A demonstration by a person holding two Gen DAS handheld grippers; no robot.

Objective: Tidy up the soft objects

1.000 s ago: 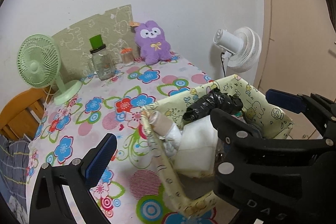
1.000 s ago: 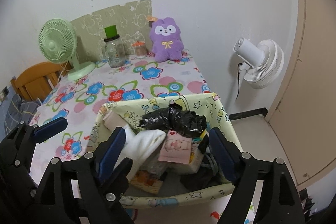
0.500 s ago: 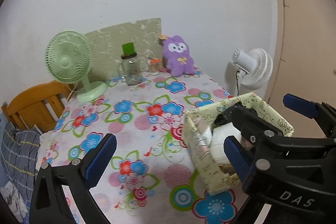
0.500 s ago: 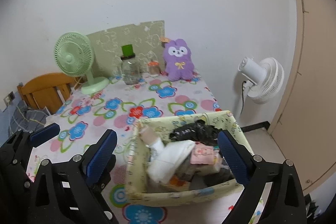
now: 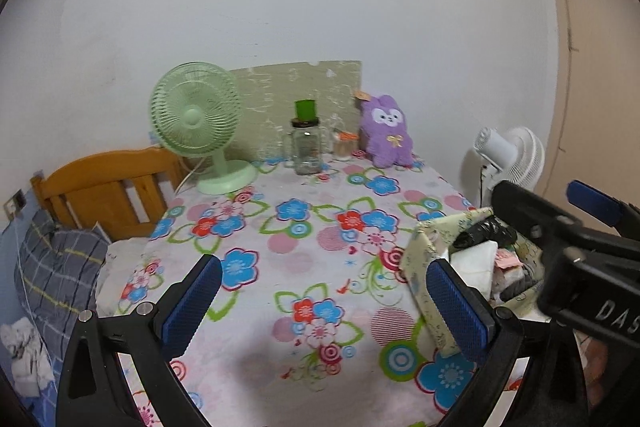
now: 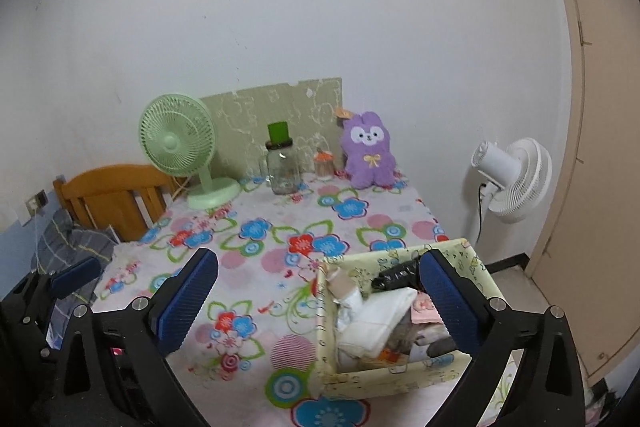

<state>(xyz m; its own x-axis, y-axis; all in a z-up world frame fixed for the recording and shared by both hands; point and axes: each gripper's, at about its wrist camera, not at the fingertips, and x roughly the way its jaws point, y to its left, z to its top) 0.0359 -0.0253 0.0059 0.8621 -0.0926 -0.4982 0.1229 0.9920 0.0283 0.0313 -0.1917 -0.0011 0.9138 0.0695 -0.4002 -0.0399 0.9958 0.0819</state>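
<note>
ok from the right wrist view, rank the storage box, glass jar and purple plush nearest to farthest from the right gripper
1. Storage box: nearest, at the table's near right corner; one finger of the right gripper overlaps it in the picture.
2. Glass jar: far side of the table, centre, right of the green fan.
3. Purple plush: at the back right; barely beyond the jar, nearly too close to call.

My left tool (image 5: pixel 324 305) hangs level with its blue-padded fingers spread wide and empty; my right tool (image 6: pixel 320 301) sits beside it, equally agape.
</note>
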